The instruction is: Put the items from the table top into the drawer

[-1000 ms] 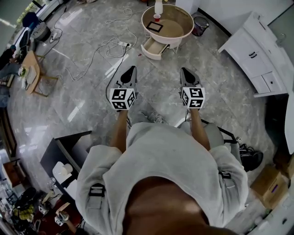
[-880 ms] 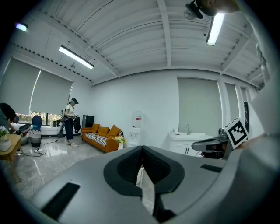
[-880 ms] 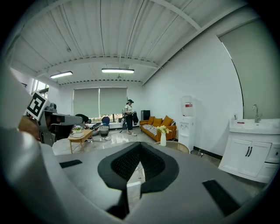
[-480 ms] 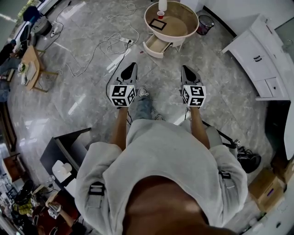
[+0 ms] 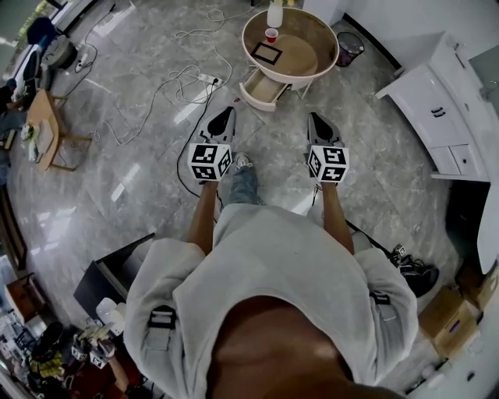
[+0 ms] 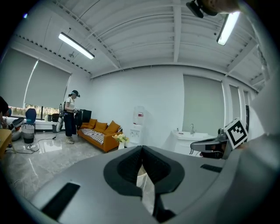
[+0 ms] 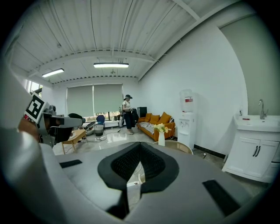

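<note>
— Three things on the round surface (image 5: 304, 48): a white bottle (image 5: 274, 14) at twelve o'clock by the far rim, a small red cup (image 5: 270, 34) just beside, toward eleven, and a flat dark frame (image 5: 268, 53) toward nine. Anything in the drawer yet?

— Nothing visible. Drawer (image 5: 263, 87) pulled open below the rim at seven o'clock, seemingly bare inside, though too small to swear to.

— State of the jaws?

— Left hand-held gripper (image 5: 225, 114): jaws pressed together, nothing between. Right hand-held gripper (image 5: 313, 117): likewise closed and empty. Both pointed toward twelve o'clock, well apart from the surface, out over bare floor (image 5: 374, 156).

— So which step?

— Judging by that gap, the approach, ahead of any first pick. Whole job left to do.

— Next move?

— Probably closing the distance to the surface, then parting one pair of jaws before reaching in. Cup and frame on the left half, so likely a job for the left side. Frame lying flat, so perhaps a pinch at one edge. Worth minding the white cable (image 5: 183, 78) strewn on the floor at ten o'clock.
</note>
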Demonstrator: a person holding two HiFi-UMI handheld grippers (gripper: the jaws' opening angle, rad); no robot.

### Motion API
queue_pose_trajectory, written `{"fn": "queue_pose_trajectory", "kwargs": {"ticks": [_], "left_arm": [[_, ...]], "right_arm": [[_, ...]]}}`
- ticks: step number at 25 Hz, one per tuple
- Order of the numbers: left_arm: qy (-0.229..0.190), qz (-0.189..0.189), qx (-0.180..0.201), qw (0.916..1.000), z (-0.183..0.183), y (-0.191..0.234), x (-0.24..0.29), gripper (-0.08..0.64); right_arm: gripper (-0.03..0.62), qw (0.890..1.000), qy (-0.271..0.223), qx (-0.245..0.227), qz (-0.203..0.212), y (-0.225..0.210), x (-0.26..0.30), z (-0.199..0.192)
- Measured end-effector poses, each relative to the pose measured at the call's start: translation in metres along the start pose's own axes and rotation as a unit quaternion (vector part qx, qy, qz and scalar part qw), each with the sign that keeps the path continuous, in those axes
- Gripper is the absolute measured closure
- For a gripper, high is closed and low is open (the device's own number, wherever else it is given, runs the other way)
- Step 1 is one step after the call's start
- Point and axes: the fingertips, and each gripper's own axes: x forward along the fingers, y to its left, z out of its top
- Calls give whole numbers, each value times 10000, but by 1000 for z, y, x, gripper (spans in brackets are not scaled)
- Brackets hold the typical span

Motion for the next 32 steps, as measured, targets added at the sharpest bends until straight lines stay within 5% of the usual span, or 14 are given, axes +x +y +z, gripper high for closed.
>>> {"fn": "queue_pose_trajectory", "kwargs": {"ticks": [18,26,32], "left_arm": [[105,-393,-164,9990,50,202,164,545],[338,-642,-279,9970,40,213,216,545],[691,-467,-464,9954,10,223,245,545]], "right_arm": [[569,9995,181,-17,-275,16,235,76],[569,9975,592,48,-390,-3,266,61],[569,9954,947,123,-124,-19,304,37]]}}
